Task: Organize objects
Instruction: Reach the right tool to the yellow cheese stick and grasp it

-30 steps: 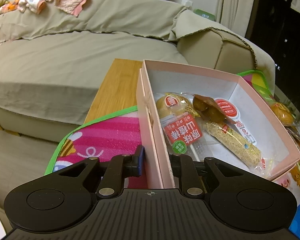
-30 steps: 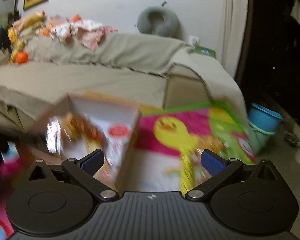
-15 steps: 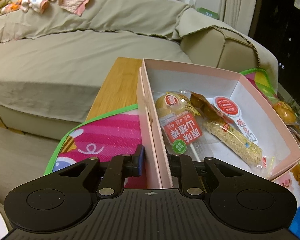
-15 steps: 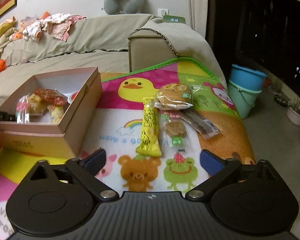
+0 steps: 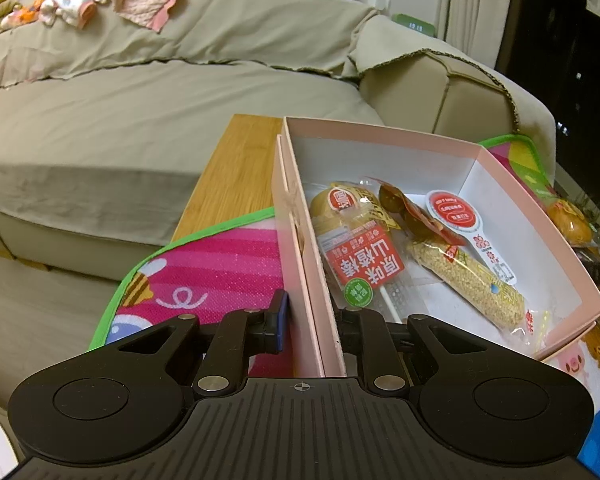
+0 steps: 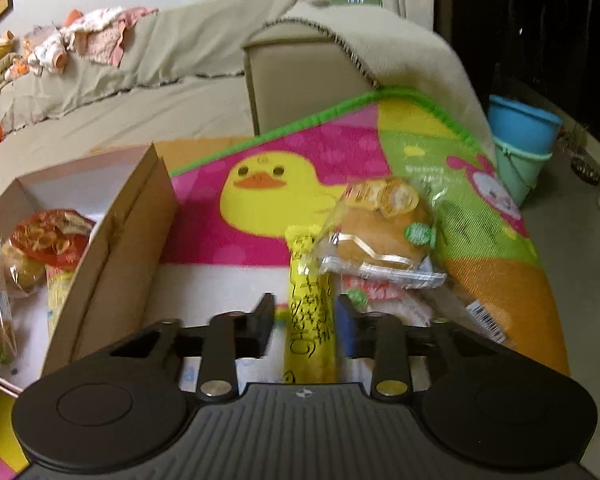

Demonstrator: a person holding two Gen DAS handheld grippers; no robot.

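Observation:
My left gripper [image 5: 310, 320] is shut on the near side wall of the pink box [image 5: 380, 136], one finger outside and one inside. In the box lie a red-labelled snack stick [image 5: 364, 264], a grain bar [image 5: 468, 276] and other wrapped snacks. In the right wrist view the same box [image 6: 128, 232] stands at the left. My right gripper [image 6: 306, 320] is closing around a long yellow snack packet [image 6: 310, 312] on the play mat; a thin gap still shows at the left pad. A wrapped bun [image 6: 380, 232] rests over the packet's far end.
A colourful play mat [image 6: 268, 184] covers the wooden table [image 5: 236, 168]. More wrapped snacks [image 6: 472, 312] lie right of the yellow packet. A covered sofa [image 5: 140, 120] runs behind the table. Stacked blue and green buckets [image 6: 520, 140] stand on the floor at the right.
My right gripper swung from the box over to the loose snacks, came down, and its wide jaws narrowed around the yellow packet. My left gripper kept its hold on the box wall.

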